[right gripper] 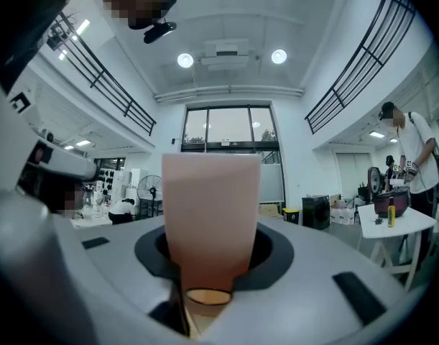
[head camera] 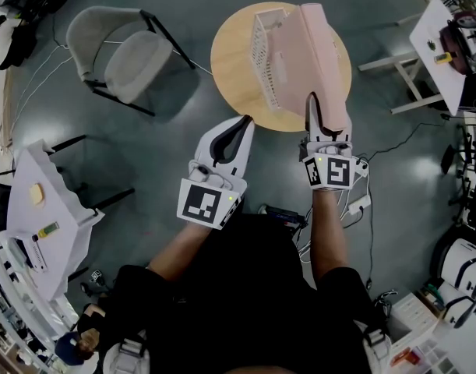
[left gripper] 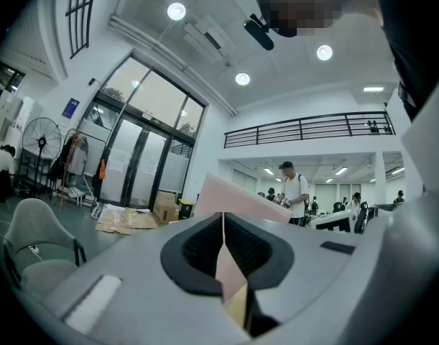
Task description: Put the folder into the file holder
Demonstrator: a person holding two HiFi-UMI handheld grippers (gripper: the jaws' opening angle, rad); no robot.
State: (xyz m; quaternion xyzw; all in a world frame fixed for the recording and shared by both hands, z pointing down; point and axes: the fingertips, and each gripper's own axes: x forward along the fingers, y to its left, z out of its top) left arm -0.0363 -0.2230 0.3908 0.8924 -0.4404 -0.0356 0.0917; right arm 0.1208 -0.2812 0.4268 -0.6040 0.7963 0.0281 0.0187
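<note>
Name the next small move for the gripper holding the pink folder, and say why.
Probably ease the folder down and left toward the file holder on the round table. The right gripper is clamped on the folder's near edge. The folder hangs tilted over the holder's right side and appears not yet seated in a slot.

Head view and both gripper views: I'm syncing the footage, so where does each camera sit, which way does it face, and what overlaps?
Head view: on the person's head, looking steeply down at the round table, file holder, forearms, left gripper and right gripper.
Left gripper view: on the left gripper, looking along its closed fingers into the hall.
Right gripper view: on the right gripper, looking along fingers clamping the folder.
Shared: all three show the pink folder.
</note>
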